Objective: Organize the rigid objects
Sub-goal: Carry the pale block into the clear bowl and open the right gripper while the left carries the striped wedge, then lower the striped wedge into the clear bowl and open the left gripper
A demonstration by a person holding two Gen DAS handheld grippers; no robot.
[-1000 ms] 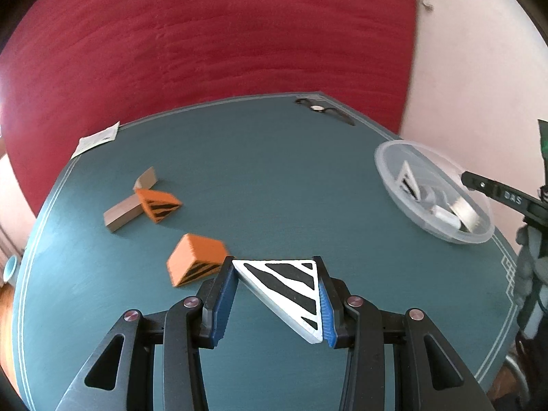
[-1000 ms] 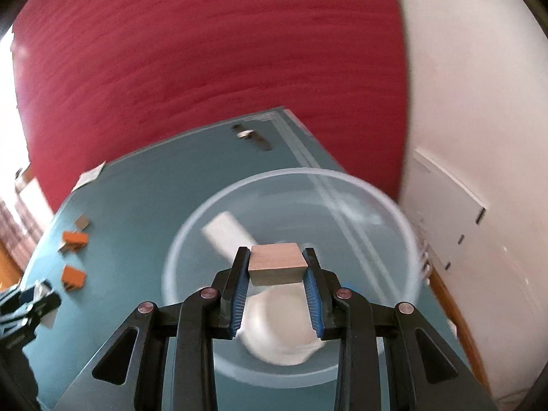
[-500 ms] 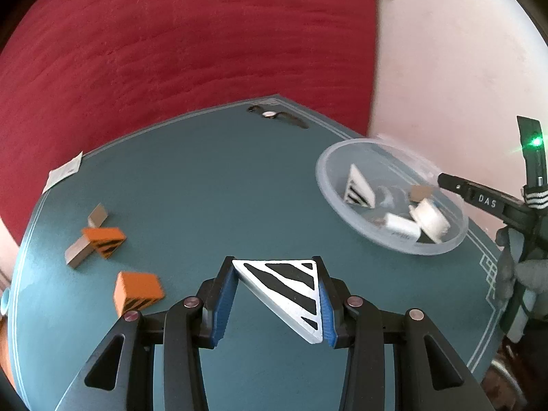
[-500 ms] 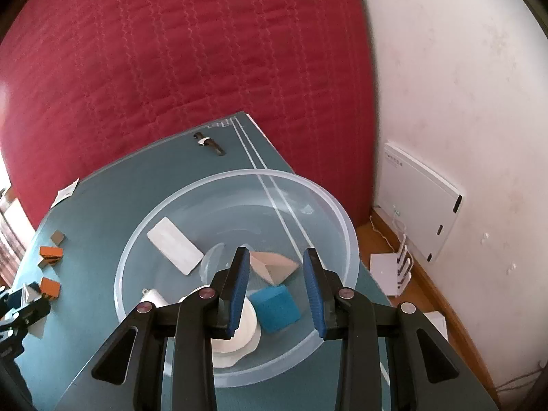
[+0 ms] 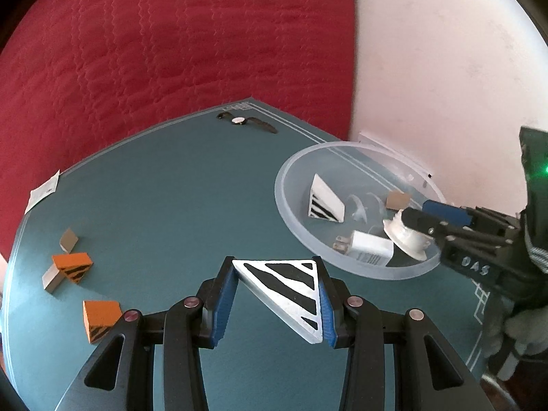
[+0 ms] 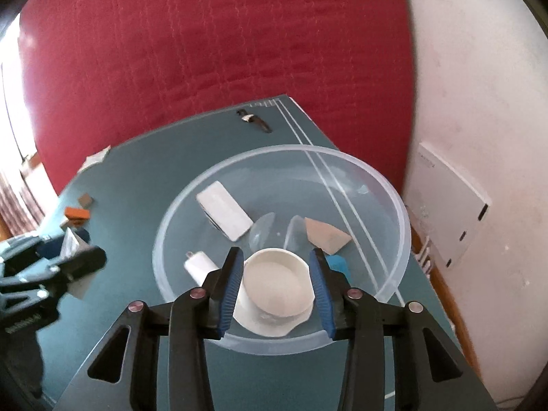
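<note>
My left gripper (image 5: 274, 267) is shut on a white wedge with black stripes (image 5: 287, 287) and holds it above the teal table, just short of the clear plastic bowl (image 5: 279, 185). My right gripper (image 6: 275, 257) hovers over the bowl (image 6: 274, 149), and its jaws are opening with nothing between them. Under it lie a white cup (image 6: 277, 281), a wooden wedge (image 6: 327, 234), a blue block (image 6: 337, 262), a white slab (image 6: 226, 210) and a white charger (image 6: 198, 263). A second striped wedge (image 5: 323, 202) leans inside the bowl.
Two orange striped blocks (image 5: 72, 265) (image 5: 99, 318) and small wooden pieces (image 5: 68, 239) lie at the table's left. A wristwatch (image 5: 246, 121) rests at the far edge and a paper slip (image 5: 42, 193) at the left edge. Beyond the table are a red quilted wall and a white wall.
The right gripper let go of the wooden block, which now lies in the bowl, and its jaws have spread. The left gripper carried the striped wedge closer to the bowl.
</note>
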